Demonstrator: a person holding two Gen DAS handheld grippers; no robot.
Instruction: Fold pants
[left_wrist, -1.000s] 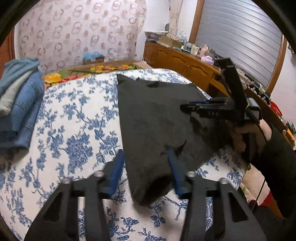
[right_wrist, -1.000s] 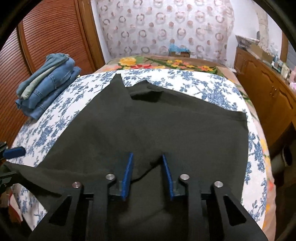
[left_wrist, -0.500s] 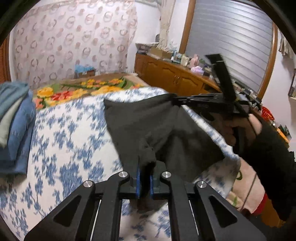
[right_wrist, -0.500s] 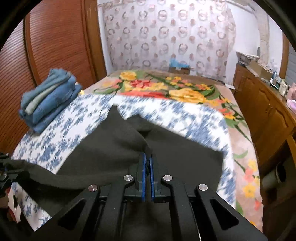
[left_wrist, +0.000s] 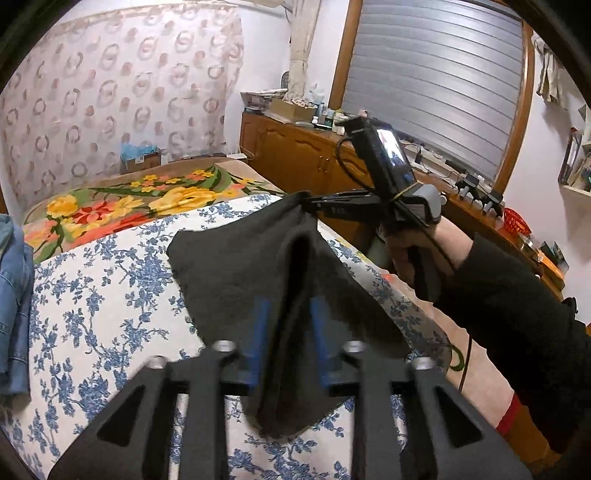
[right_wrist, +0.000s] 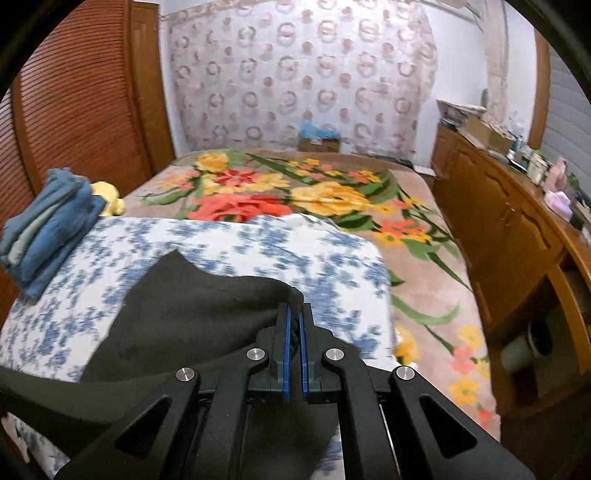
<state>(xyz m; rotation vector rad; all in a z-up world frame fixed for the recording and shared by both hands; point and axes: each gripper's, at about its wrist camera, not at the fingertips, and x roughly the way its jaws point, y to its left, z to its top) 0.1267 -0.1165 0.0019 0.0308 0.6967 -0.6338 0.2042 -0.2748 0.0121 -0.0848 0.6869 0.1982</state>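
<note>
Pants (left_wrist: 258, 266) hang slung between both grippers above the bed (left_wrist: 110, 295), far end trailing on the sheet ahead. Right gripper (right_wrist: 294, 332) is clamped tight on one corner and nearer the fold line. Left gripper (left_wrist: 286, 332) jaws are opening, cloth loose between them. Both tilt downward, roughly level with each other.

Quick count of stuff on the bed

One pair of dark pants (left_wrist: 240, 266), one stack of folded blue denim (right_wrist: 48, 229), one blue-flowered sheet (left_wrist: 103, 295), one floral blanket (right_wrist: 332, 192), two grippers: left (left_wrist: 286, 339), right (right_wrist: 294, 332).
</note>
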